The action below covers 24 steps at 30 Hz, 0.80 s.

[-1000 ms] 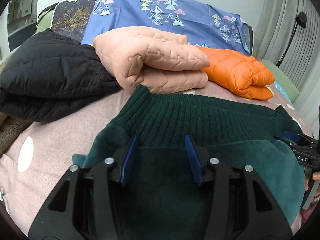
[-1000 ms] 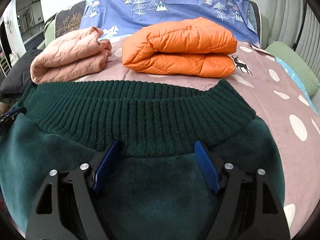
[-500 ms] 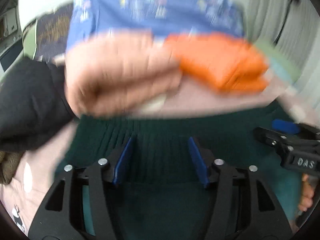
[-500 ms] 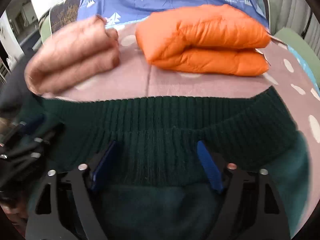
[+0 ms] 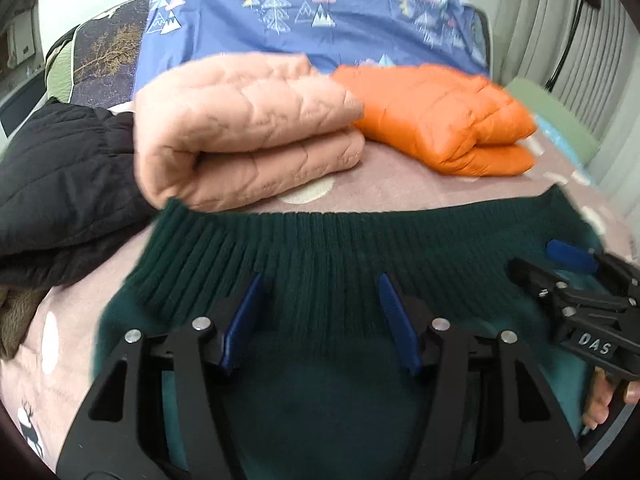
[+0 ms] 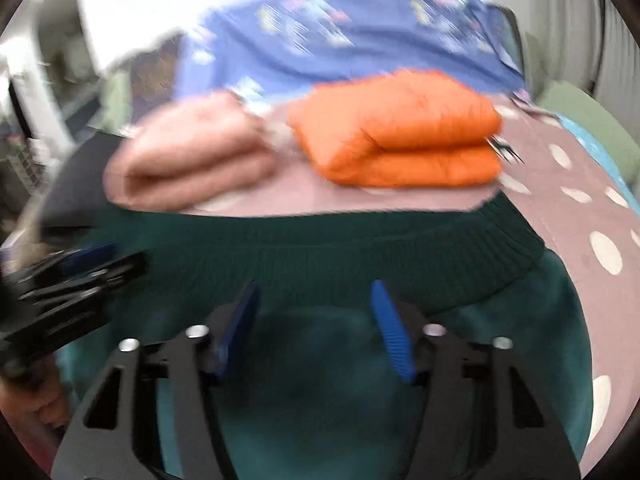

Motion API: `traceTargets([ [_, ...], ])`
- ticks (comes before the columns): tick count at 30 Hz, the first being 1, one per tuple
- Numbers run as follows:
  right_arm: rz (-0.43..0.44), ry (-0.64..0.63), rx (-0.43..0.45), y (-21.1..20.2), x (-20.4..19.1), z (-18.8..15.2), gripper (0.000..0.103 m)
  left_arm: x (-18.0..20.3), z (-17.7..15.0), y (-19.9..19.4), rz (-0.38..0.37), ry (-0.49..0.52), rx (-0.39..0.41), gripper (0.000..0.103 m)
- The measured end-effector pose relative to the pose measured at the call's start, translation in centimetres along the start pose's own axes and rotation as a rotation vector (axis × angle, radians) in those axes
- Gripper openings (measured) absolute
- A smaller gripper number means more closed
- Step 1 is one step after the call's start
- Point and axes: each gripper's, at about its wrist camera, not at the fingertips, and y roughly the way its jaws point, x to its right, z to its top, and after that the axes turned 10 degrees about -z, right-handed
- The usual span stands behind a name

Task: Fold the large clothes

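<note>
A dark green sweater [image 5: 320,264] with a ribbed hem lies folded on the pink dotted bedspread, hem edge away from me; it also shows in the right wrist view [image 6: 320,256]. My left gripper [image 5: 320,304] is open, its blue pads above the ribbed band near the sweater's left half. My right gripper [image 6: 316,312] is open over the sweater's right half, and it shows at the right edge of the left wrist view [image 5: 576,280]. Neither gripper holds cloth.
Behind the sweater lie a folded peach quilted jacket [image 5: 248,128], a folded orange puffer jacket [image 5: 440,112] and a black jacket [image 5: 60,180] at the left. A blue tree-print cover [image 5: 312,20] is at the back. The pink dotted bedspread [image 6: 580,200] extends right.
Both grippers have drawn back towards me along the sweater and come closer together. The sweater stays flat. The right wrist view is now motion-blurred.
</note>
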Motion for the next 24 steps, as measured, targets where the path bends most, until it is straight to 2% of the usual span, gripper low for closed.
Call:
traceTargets([
  [2, -0.017, -0.065, 0.009, -1.0, -1.6, -1.0, 0.045, 0.1, -0.4, -2.2, -0.003, 0.025, 0.043, 0.059],
  [3, -0.019, -0.077, -0.013, -0.5, -2.0, -1.5, 0.044, 0.0, -0.7, -2.8, 0.024, 0.039, 0.055, 0.059],
  [4, -0.022, -0.085, -0.074, 1.4, -2.5, -2.8, 0.043, -0.3, -1.0, -2.9, 0.049, 0.044, 0.05, 0.059],
  [5, -0.035, -0.081, -0.078, 2.7, -2.6, -3.7, 0.043, -0.7, -1.3, -2.3, 0.056, 0.036, 0.029, 0.06],
  [6, -0.058, -0.096, -0.038, 3.4, -2.8, -4.4, 0.043, -1.6, -1.9, -1.2, 0.042, 0.014, -0.004, 0.063],
  [7, -0.066, -0.095, -0.034, 3.3, -2.9, -4.4, 0.043, -2.4, -2.7, 0.2, 0.011, -0.007, -0.014, 0.063],
  [9, -0.074, -0.085, -0.057, 3.1, -3.2, -4.0, 0.043, -3.1, -3.5, 0.6, -0.024, -0.018, 0.029, 0.064],
  [13, -0.069, -0.096, -0.037, 1.7, -2.6, -3.9, 0.043, -2.3, -3.2, 0.3, 0.016, 0.008, 0.013, 0.064],
  [15, -0.072, -0.044, -0.005, -1.0, -2.2, -4.4, 0.042, -2.0, -3.1, -0.5, 0.017, -0.004, 0.025, 0.064],
  [16, -0.034, -0.03, 0.026, -2.8, -2.2, -5.0, 0.042, -2.0, -3.2, -1.7, 0.008, -0.025, 0.038, 0.064],
  [18, -0.009, -0.076, 0.053, -4.9, -2.8, -6.5, 0.042, -2.0, -3.5, -3.9, -0.025, -0.041, 0.085, 0.063],
  [20, -0.011, -0.08, -0.032, -3.5, -3.1, -8.0, 0.044, -1.9, -4.0, -5.9, -0.031, -0.02, 0.138, 0.067],
  [21, -0.016, -0.074, -0.027, -2.4, -3.0, -9.2, 0.044, -2.0, -4.3, -6.2, -0.015, -0.009, 0.142, 0.07],
  [22, -0.033, -0.095, -0.002, -2.2, -3.3, -9.7, 0.044, -2.0, -4.5, -5.9, 0.001, -0.002, 0.124, 0.071],
  [23, -0.053, -0.11, 0.012, -2.3, -3.7, -9.8, 0.044, -2.5, -5.2, -4.0, 0.034, -0.002, 0.042, 0.074],
  [24, -0.067, -0.102, 0.001, -2.4, -4.0, -9.6, 0.044, -2.7, -5.8, -3.0, 0.035, 0.004, 0.034, 0.076],
])
